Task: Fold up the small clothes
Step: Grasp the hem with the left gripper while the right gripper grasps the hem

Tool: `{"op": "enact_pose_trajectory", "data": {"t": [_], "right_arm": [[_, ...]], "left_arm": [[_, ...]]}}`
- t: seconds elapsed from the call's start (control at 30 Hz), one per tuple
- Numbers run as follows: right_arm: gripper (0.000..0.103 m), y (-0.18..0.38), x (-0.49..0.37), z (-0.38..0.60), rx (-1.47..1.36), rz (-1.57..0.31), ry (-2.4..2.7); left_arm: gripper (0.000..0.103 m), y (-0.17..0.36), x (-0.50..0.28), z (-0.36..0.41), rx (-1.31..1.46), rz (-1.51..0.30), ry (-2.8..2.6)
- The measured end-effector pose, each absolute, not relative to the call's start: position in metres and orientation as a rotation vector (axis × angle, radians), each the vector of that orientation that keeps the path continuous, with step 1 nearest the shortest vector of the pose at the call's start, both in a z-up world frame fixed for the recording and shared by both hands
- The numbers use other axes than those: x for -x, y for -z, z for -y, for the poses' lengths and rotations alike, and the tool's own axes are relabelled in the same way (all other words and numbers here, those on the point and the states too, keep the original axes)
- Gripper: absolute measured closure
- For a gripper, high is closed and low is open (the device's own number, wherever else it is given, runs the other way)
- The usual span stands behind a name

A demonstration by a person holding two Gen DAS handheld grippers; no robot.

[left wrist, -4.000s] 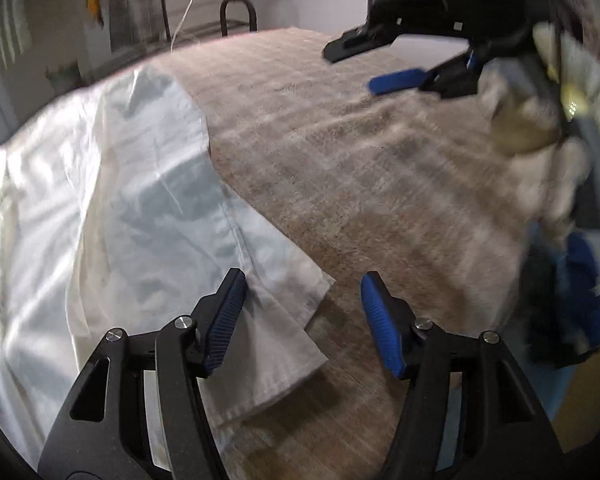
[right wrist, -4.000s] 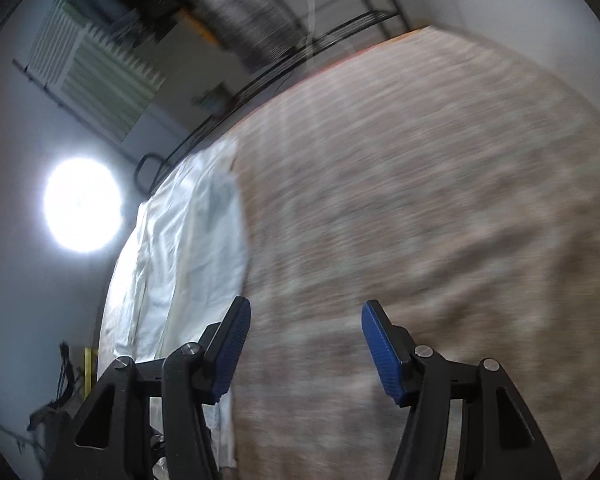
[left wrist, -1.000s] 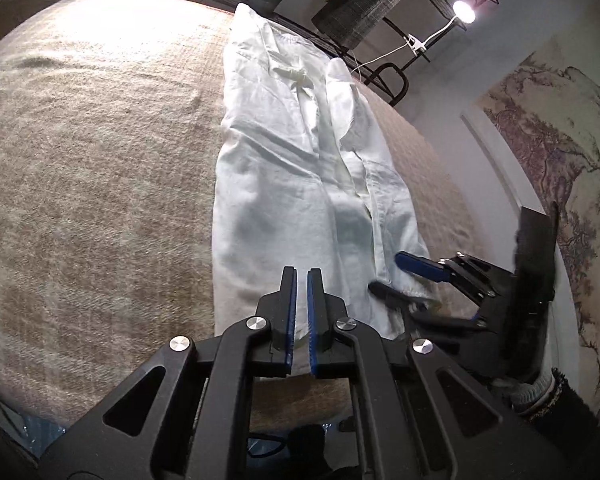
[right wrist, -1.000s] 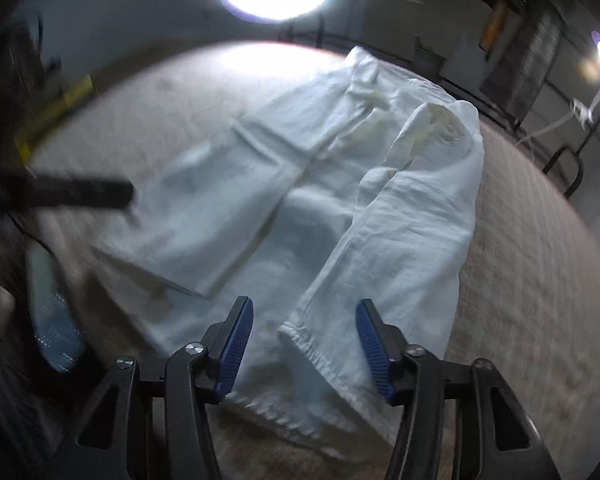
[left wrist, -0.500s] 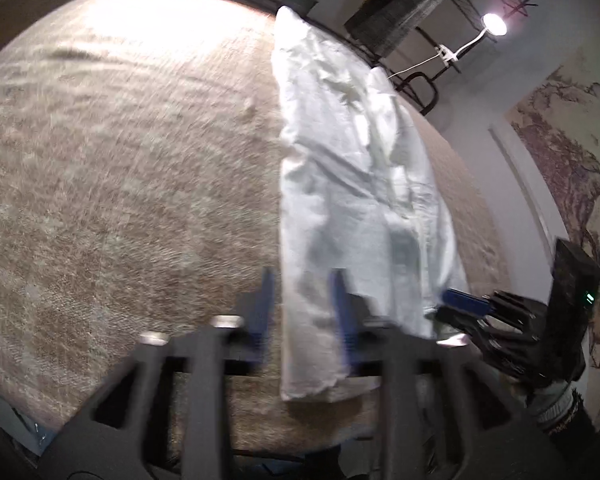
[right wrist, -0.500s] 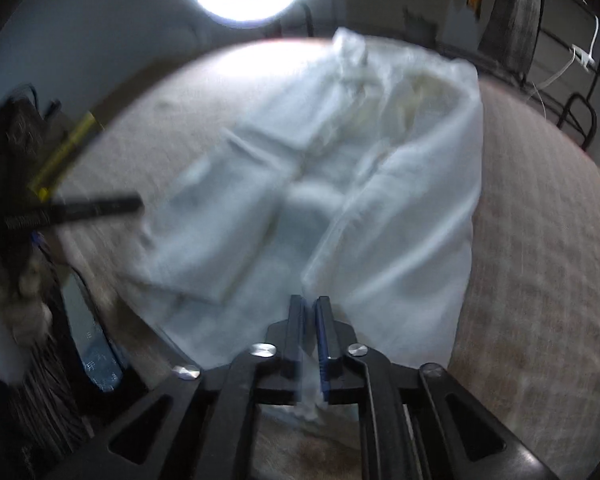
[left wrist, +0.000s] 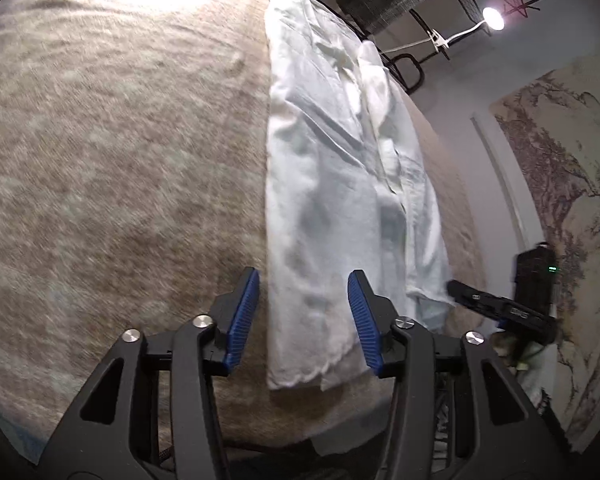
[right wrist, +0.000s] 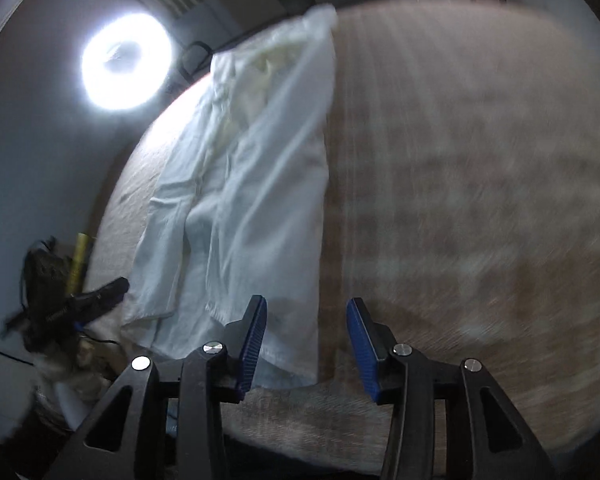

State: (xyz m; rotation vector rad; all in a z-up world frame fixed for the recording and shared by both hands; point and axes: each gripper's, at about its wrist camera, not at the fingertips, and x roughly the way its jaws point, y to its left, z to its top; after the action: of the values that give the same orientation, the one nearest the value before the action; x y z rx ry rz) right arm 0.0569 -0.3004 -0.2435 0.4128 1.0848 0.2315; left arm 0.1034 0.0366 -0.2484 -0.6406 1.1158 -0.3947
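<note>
- A beige, woven-textured bedspread (left wrist: 120, 152) fills most of both wrist views, its near edge dropping away beneath the grippers; the right wrist view of it (right wrist: 460, 184) is blurred.
- A pair of white trousers (left wrist: 332, 184) lies lengthwise on the bedspread, one leg folded over onto the other, waistband at the far end and hems toward the near edge; in the right wrist view the trousers (right wrist: 256, 184) lie left of centre, and a second leg edge shows beneath along the left side.
- A wall hanging painted with an ink landscape (left wrist: 560, 168) covers the wall at the right of the left wrist view.
- The left gripper (left wrist: 303, 320) hovers over the hem end of the trousers with its blue-padded jaws spread wide and nothing between them but the cloth lying below; it shows as a dark shape at the far left of the right wrist view (right wrist: 80, 304).
- The right gripper (right wrist: 306, 340) stands wide apart too, empty, its left pad over the hem's right corner and its right pad over bare bedspread; from the left wrist view it appears just beyond the trousers' right hem (left wrist: 500, 304).
- A ring light (right wrist: 126, 68) glares at upper left in the right wrist view.
- A small clip-on lamp (left wrist: 492, 18) shines from a dark wire rack beyond the bed.
</note>
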Motion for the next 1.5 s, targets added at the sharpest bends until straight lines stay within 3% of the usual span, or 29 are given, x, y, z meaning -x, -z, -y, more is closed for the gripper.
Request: {"op": "enact_pose_trajectory", "data": {"t": [0.07, 0.13, 0.2, 0.37, 0.57, 1.03, 1.5], "right_arm": [[0.059, 0.252, -0.058, 0.302, -0.474, -1.062, -0.264], [0.092, 0.256, -0.06, 0.301, -0.521, -1.074, -0.32], [0.098, 0.257, -0.059, 0.299, -0.561, -1.073, -0.353], [0.099, 0.24, -0.034, 0.319, -0.763, -0.94, -0.427], [0.1, 0.273, -0.038, 0.315, -0.716, -1.056, -0.32], [0.1, 0.269, -0.056, 0.314, -0.763, -1.108, -0.343], [0.1, 0.224, -0.107, 0.313, -0.967, -0.949, -0.398]], "left_arm": [[0.087, 0.255, -0.106, -0.039, 0.704, -1.14, 0.407], [0.094, 0.259, -0.108, -0.043, 0.763, -1.148, 0.408], [0.096, 0.249, -0.105, -0.046, 0.776, -1.124, 0.41], [0.096, 0.233, -0.095, -0.048, 0.732, -1.085, 0.407], [0.096, 0.253, -0.101, -0.044, 0.659, -1.146, 0.371], [0.096, 0.236, -0.105, -0.041, 0.717, -1.156, 0.399], [0.096, 0.184, -0.174, -0.047, 0.709, -1.066, 0.433]]}}
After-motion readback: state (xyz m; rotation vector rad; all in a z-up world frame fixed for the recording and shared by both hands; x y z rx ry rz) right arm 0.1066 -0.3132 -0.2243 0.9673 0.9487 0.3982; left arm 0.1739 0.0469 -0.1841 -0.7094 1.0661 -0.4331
